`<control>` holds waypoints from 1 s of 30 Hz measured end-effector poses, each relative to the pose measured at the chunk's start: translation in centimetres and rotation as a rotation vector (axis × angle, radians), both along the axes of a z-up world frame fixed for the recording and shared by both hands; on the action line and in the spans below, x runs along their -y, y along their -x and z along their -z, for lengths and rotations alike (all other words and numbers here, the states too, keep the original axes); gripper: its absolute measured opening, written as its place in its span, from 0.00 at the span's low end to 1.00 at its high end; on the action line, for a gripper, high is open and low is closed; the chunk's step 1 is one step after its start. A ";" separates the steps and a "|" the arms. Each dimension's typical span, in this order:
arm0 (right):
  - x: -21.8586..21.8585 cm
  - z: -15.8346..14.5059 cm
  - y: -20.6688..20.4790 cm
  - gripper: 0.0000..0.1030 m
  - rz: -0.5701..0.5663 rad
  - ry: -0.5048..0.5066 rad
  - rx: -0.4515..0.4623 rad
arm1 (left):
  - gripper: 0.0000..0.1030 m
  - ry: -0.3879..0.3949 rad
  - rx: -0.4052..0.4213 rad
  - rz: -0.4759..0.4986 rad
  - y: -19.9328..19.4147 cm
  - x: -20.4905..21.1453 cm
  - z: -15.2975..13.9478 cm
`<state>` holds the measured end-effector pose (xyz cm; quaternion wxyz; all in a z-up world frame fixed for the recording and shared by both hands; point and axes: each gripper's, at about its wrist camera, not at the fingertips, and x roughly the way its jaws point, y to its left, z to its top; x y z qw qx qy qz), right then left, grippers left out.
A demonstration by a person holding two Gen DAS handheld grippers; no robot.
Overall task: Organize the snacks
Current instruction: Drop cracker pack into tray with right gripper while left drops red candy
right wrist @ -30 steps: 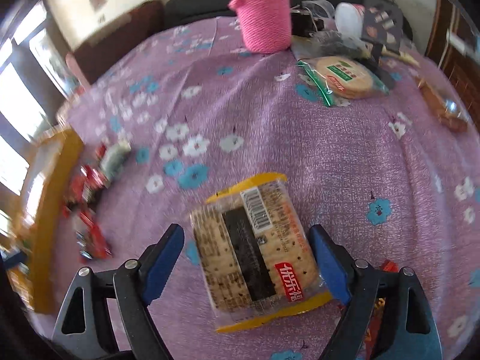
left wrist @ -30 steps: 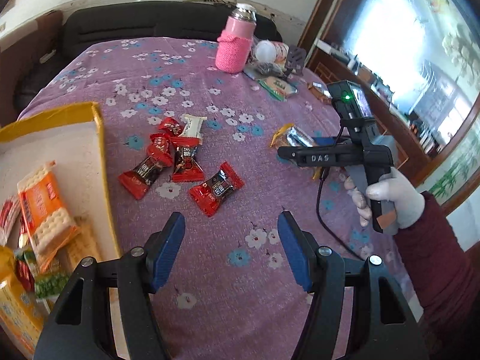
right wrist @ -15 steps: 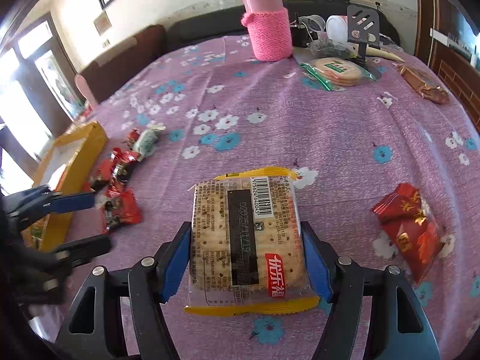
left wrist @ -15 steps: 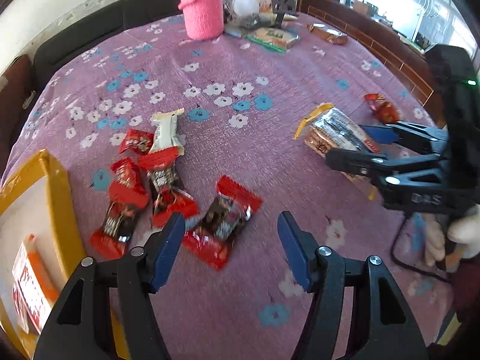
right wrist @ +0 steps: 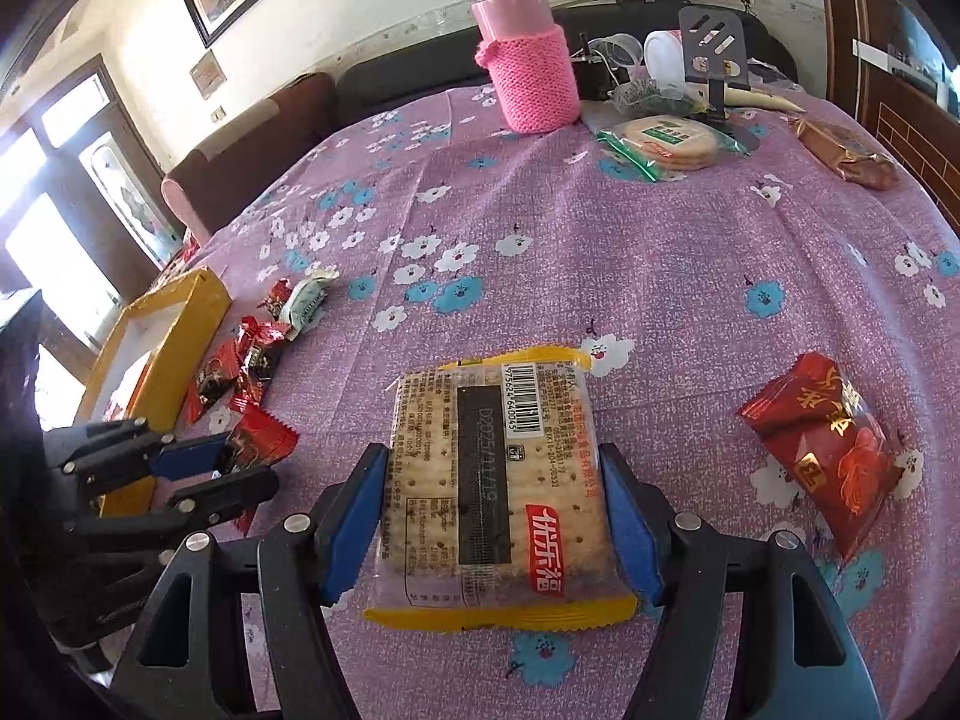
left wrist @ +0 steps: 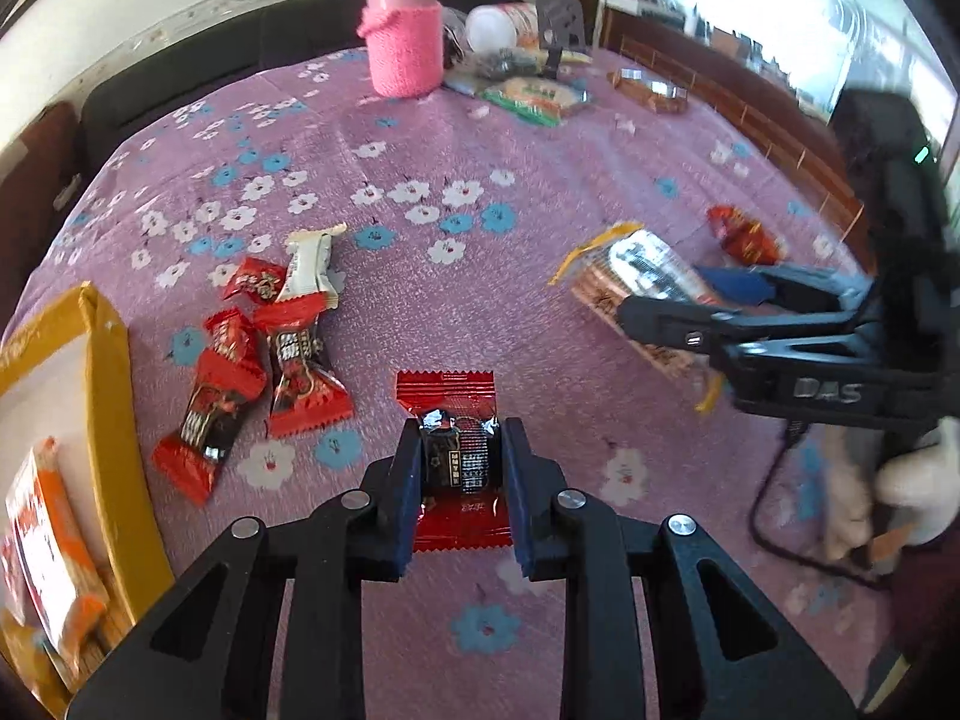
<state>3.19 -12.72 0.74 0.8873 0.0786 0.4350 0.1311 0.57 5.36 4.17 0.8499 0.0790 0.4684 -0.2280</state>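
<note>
Two grippers: left gripper (left wrist: 459,468) fingers, just closed, pinch a red foil candy packet (left wrist: 454,456); right gripper (right wrist: 493,510) fingers clamp a yellow-edged cracker pack (right wrist: 498,480) beside it.

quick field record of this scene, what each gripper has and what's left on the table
left gripper: jaws just closed on a red foil candy packet
right gripper: clamped on a clear, yellow-edged cracker pack
surface: purple floral tablecloth
box: yellow-rimmed cardboard box at left, snacks inside
loose snacks: pile of red candy wrappers beside the box; red foil pouch right of the cracker pack
background: pink knit-sleeved flask
</note>
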 end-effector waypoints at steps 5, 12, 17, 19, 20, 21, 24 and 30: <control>0.1 -0.7 0.8 0.68 0.016 -0.020 0.057 | 0.21 0.091 0.015 -0.061 1.6 -3.4 -2.3; -1.4 -1.9 1.4 0.68 -0.012 -0.075 0.040 | 0.22 0.129 0.082 -0.264 3.2 -13.8 -6.2; -7.0 -6.0 2.1 0.67 -0.153 -0.159 0.029 | 0.22 0.148 0.062 -0.457 2.0 -22.6 -6.5; -10.5 -7.4 1.8 0.67 -0.216 -0.182 0.020 | 0.22 0.167 0.037 -0.522 1.1 -25.6 -5.8; -12.4 -7.9 1.6 0.67 -0.245 -0.184 0.016 | 0.22 0.178 0.027 -0.542 0.9 -26.6 -5.3; -13.6 -8.2 1.4 0.67 -0.260 -0.181 0.014 | 0.22 0.193 0.012 -0.559 0.4 -27.6 -4.8; -18.7 -8.5 0.6 0.67 -0.311 -0.156 0.008 | 0.22 0.205 -0.018 -0.579 -0.7 -29.0 -3.1; -27.5 -6.0 -2.4 0.67 -0.361 -0.078 -0.068 | 0.22 0.209 -0.065 -0.600 -2.6 -30.2 -0.7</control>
